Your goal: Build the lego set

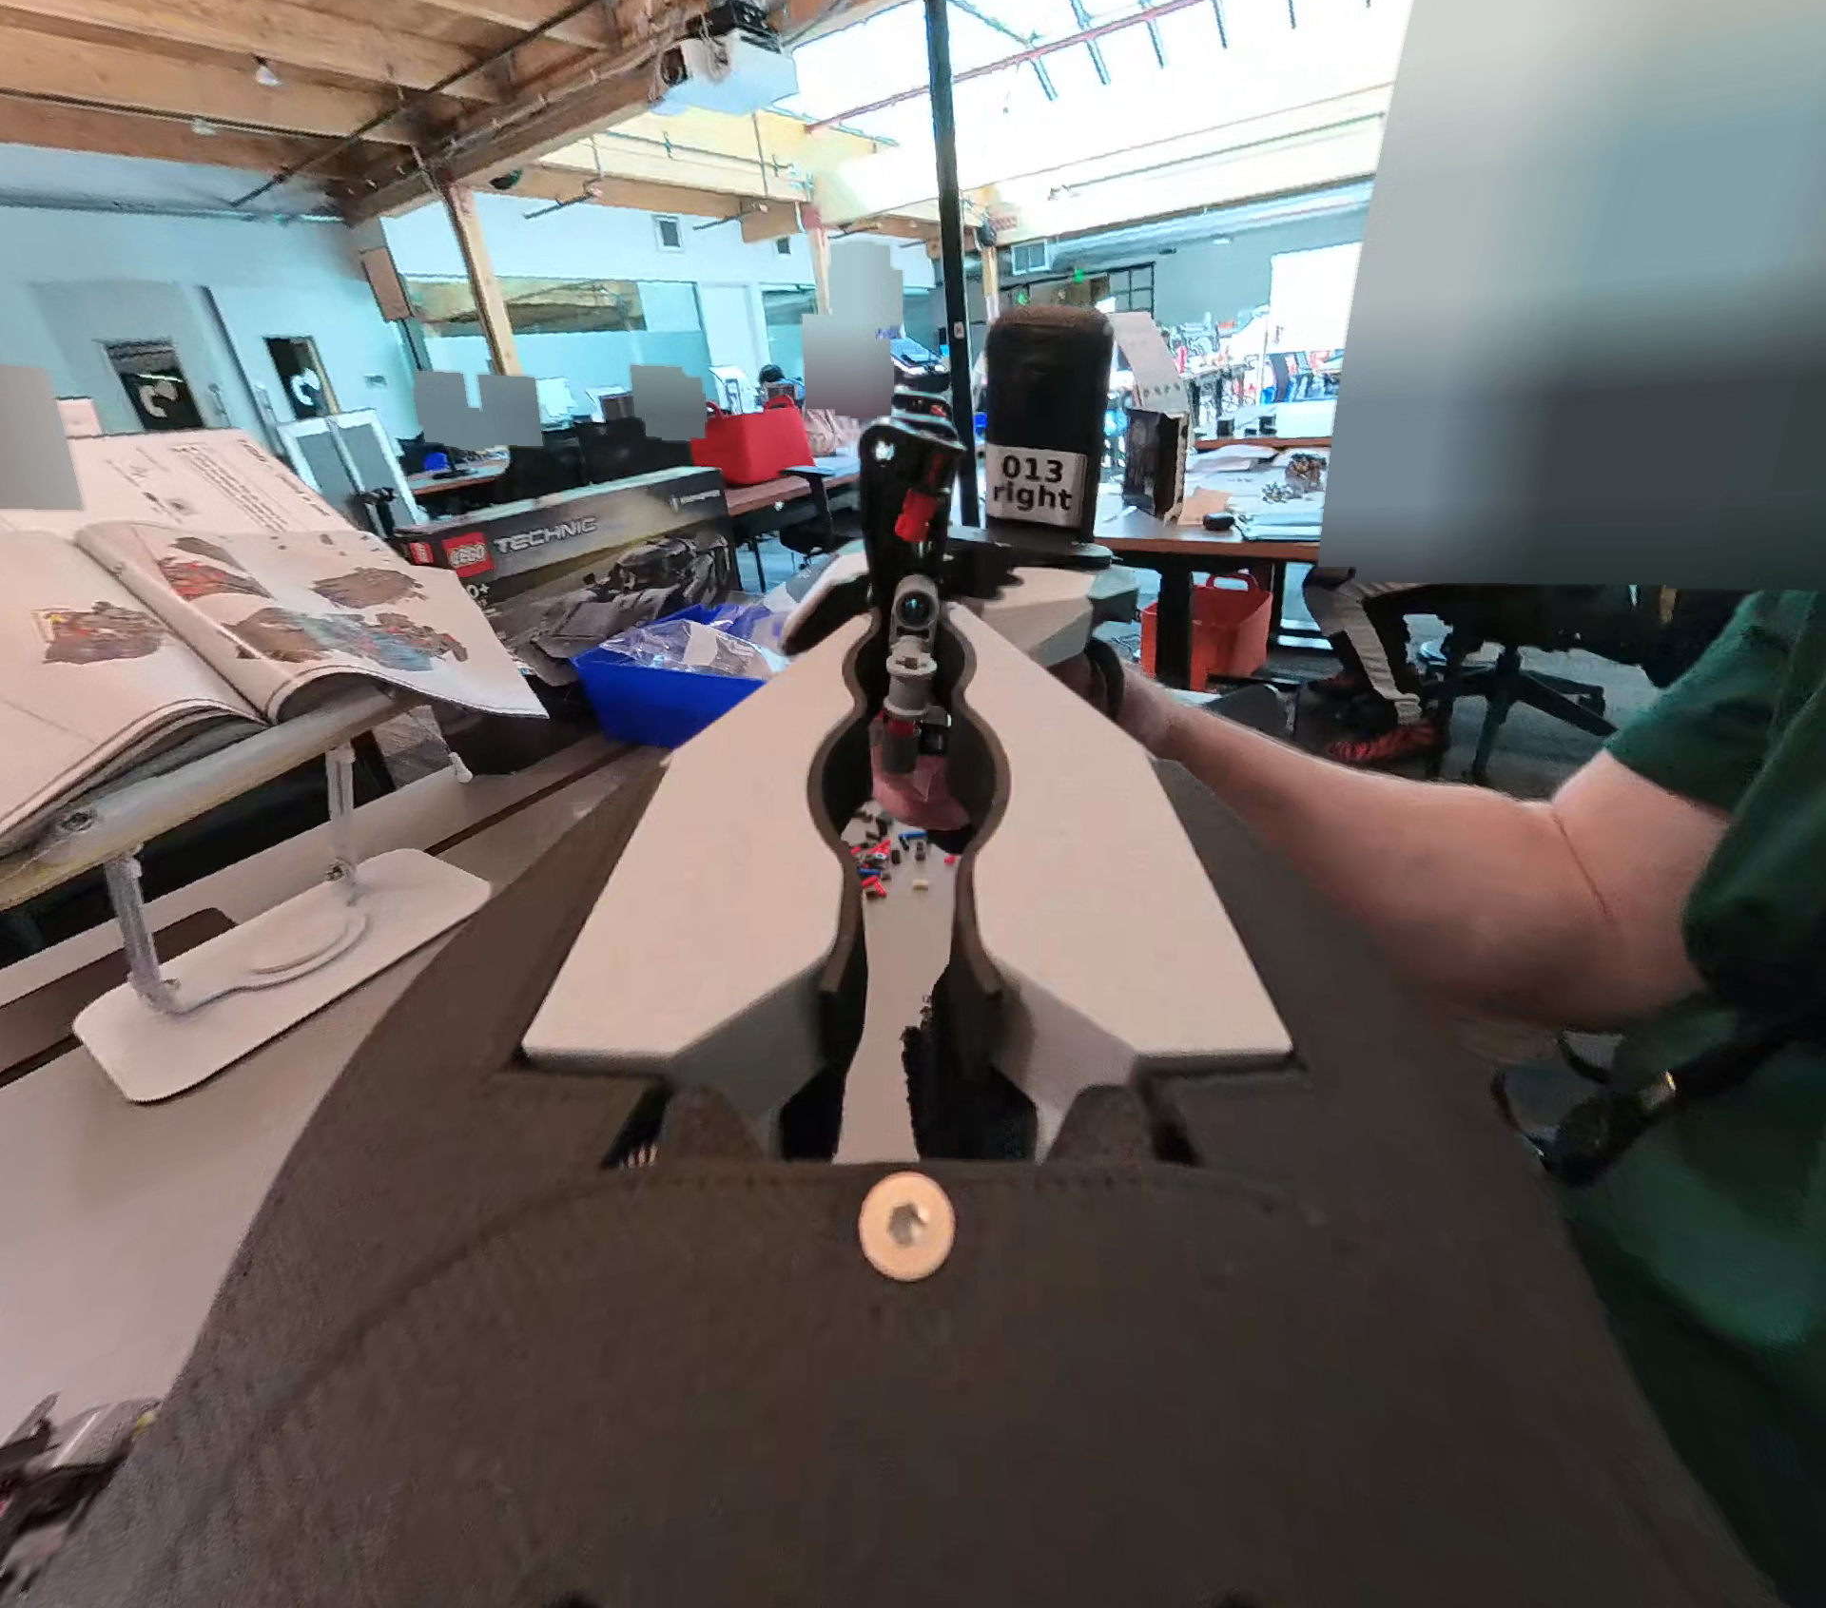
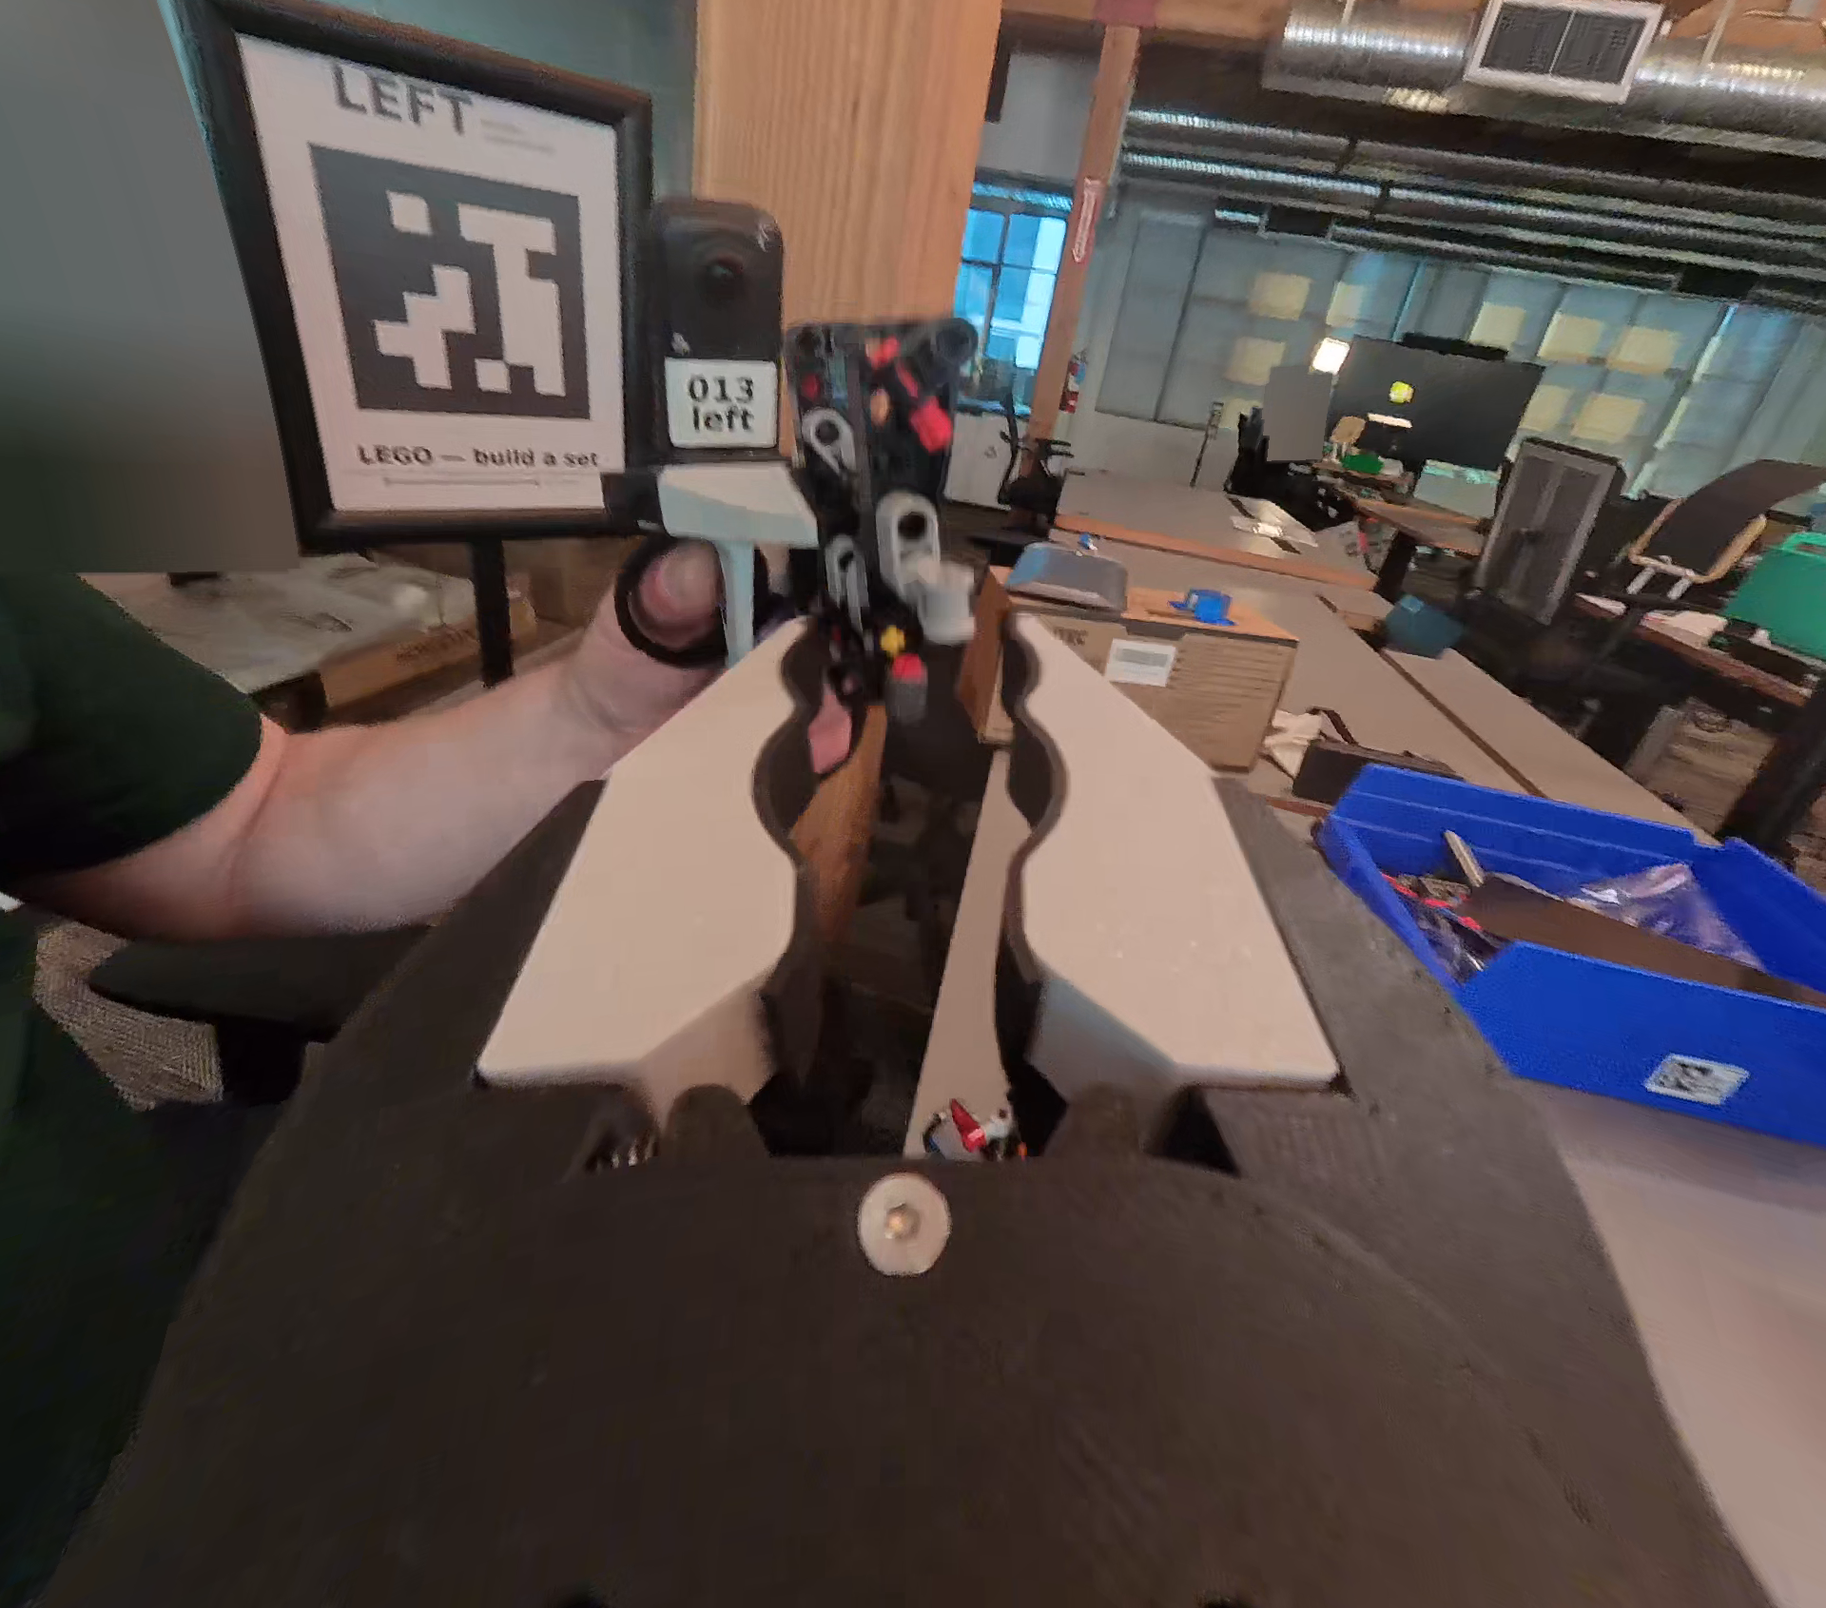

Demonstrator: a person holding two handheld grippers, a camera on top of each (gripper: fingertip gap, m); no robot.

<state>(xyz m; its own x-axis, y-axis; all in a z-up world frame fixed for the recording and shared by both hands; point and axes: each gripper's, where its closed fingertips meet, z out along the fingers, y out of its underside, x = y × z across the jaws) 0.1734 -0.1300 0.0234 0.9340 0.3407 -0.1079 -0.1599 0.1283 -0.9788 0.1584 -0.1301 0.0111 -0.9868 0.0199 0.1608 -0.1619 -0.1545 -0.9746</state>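
A small black Lego assembly (image 1: 904, 474) with red pins and light grey connectors is held up in the air between the two grippers, which face each other. My left gripper (image 1: 911, 622) is shut on its grey lower part, with the jaws close together. In the right wrist view the assembly (image 2: 870, 454) stands at the fingertips of my right gripper (image 2: 904, 632), whose jaws stand apart on either side of it, with a gap showing on the right side. The right gripper's black camera (image 1: 1047, 395) shows just behind the assembly, and the left gripper's camera (image 2: 716, 296) beside it.
An open instruction book (image 1: 247, 632) rests on a white stand at the left, with the Lego box (image 1: 593, 543) behind it. A blue bin (image 2: 1581, 948) holds bagged parts. Loose small pieces (image 1: 889, 854) lie on the table below. A framed marker sign (image 2: 445, 276), a wooden post (image 2: 860, 29) and a person's arm (image 1: 1383, 849) are close by. Both grippers' tips are close together, under 4 cm apart.
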